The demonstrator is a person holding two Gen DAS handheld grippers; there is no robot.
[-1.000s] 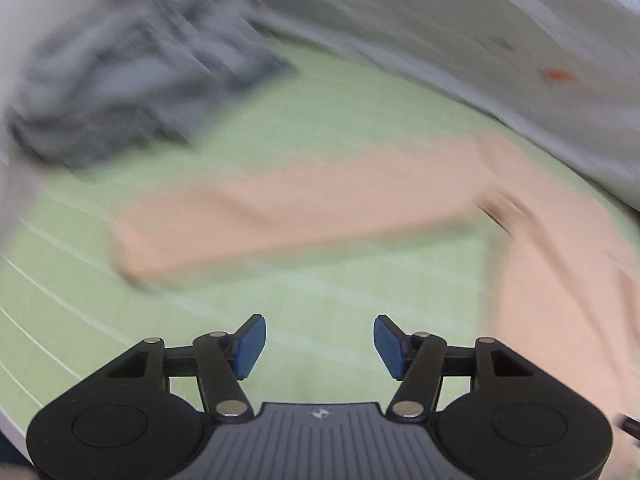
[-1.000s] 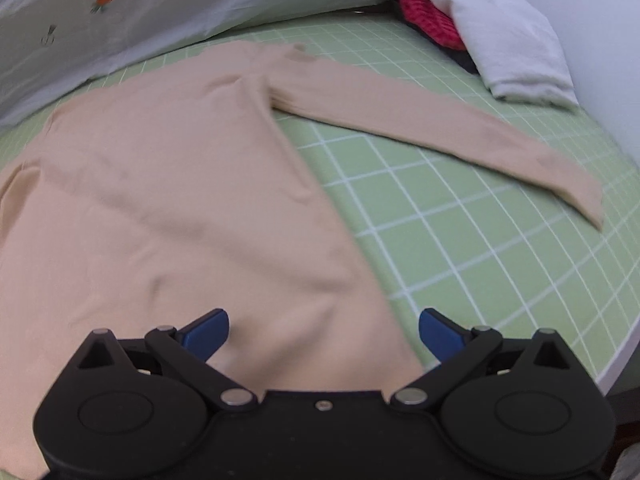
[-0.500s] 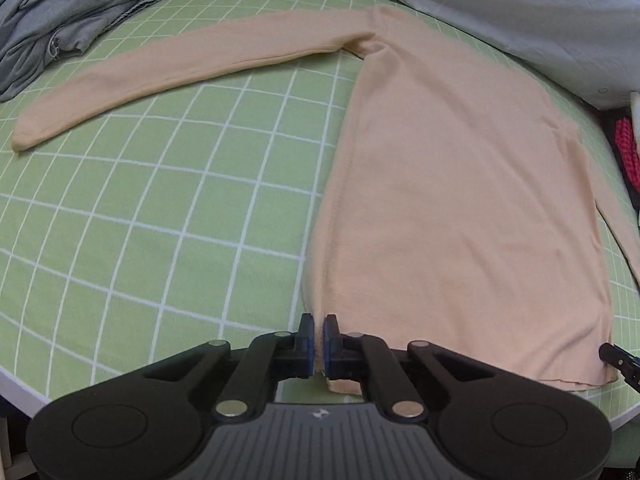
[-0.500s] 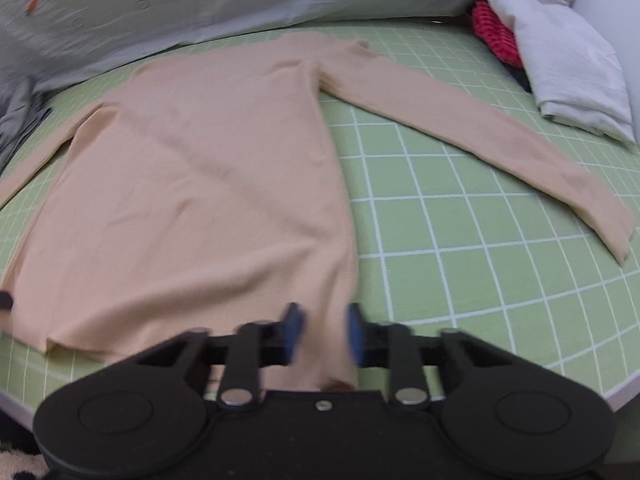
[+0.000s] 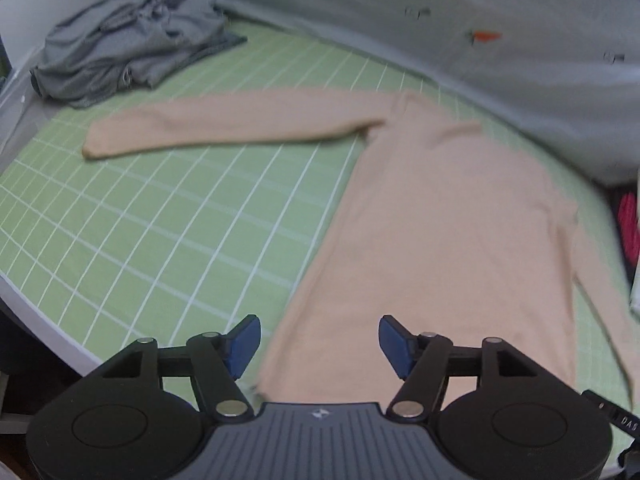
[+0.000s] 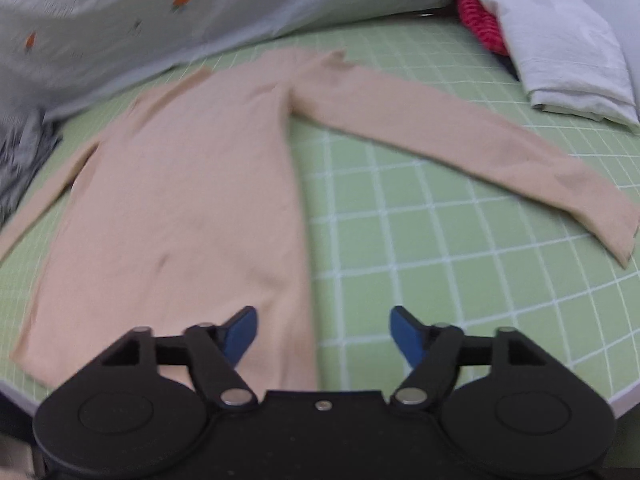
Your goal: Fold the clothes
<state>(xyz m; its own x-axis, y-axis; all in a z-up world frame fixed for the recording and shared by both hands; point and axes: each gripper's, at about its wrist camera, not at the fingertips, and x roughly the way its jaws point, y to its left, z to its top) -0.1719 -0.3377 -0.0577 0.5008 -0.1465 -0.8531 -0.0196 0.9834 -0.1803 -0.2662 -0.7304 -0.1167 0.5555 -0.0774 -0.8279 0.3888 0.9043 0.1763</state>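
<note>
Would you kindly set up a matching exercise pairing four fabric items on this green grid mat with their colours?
Things:
1. long-sleeved top
2. crumpled garment
3. folded cloth
4. knitted item

Colours:
A. white
B. red
C. peach
D. grey

Pairs: 1-C, 2-D, 3-A, 4-B

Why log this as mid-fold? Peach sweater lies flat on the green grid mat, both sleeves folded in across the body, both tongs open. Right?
Not quite: the sleeves are not folded in. The right wrist view shows the peach sweater flat on the green grid mat with both sleeves spread outward. Left tongs and right tongs are open.
</note>
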